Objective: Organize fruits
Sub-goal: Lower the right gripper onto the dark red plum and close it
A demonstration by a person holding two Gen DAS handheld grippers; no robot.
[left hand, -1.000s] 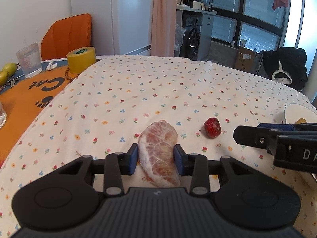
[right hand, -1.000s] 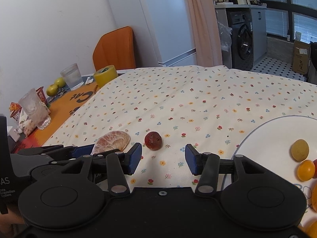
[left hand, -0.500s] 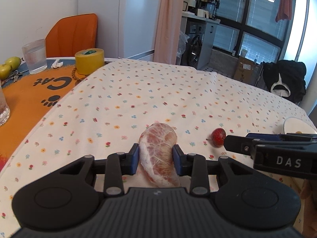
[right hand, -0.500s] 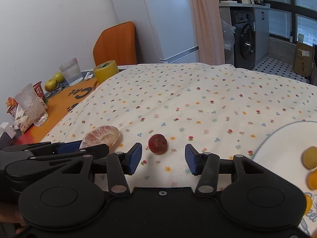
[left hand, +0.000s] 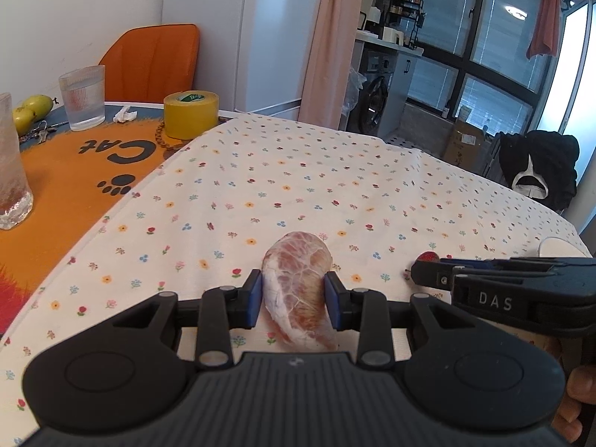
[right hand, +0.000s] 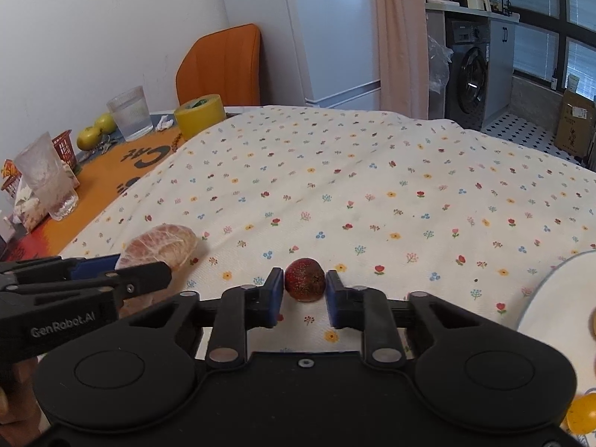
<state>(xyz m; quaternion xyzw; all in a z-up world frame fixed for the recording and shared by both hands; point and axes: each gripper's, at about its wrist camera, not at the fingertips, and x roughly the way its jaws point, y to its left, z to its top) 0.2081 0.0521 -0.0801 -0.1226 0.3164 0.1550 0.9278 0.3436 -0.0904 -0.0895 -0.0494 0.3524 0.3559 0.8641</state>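
A peeled pinkish citrus segment (left hand: 298, 283) lies low over the flowered tablecloth (left hand: 298, 186), and my left gripper (left hand: 294, 300) is shut on it, blue pads pressed to both sides. The segment (right hand: 160, 246) and left gripper (right hand: 145, 279) also show at the left of the right wrist view. My right gripper (right hand: 304, 294) is shut on a dark red strawberry (right hand: 304, 279) that rests on the cloth. In the left wrist view only the strawberry's top (left hand: 428, 257) peeks over the right gripper's finger (left hand: 484, 279). A white plate (right hand: 555, 298) lies at the right edge.
On the plate's near side sits a small orange-yellow fruit (right hand: 581, 419). The orange mat (left hand: 74, 186) at left carries a yellow tape roll (left hand: 190, 113), two glasses (left hand: 82, 97) (left hand: 11, 164) and green pears (left hand: 33, 108). An orange chair (left hand: 152, 59) stands behind. A hand (left hand: 573, 402) holds the right gripper.
My right gripper swung left onto the strawberry and its jaws closed around it; the plate slid toward the right edge. The left gripper kept its hold on the citrus segment.
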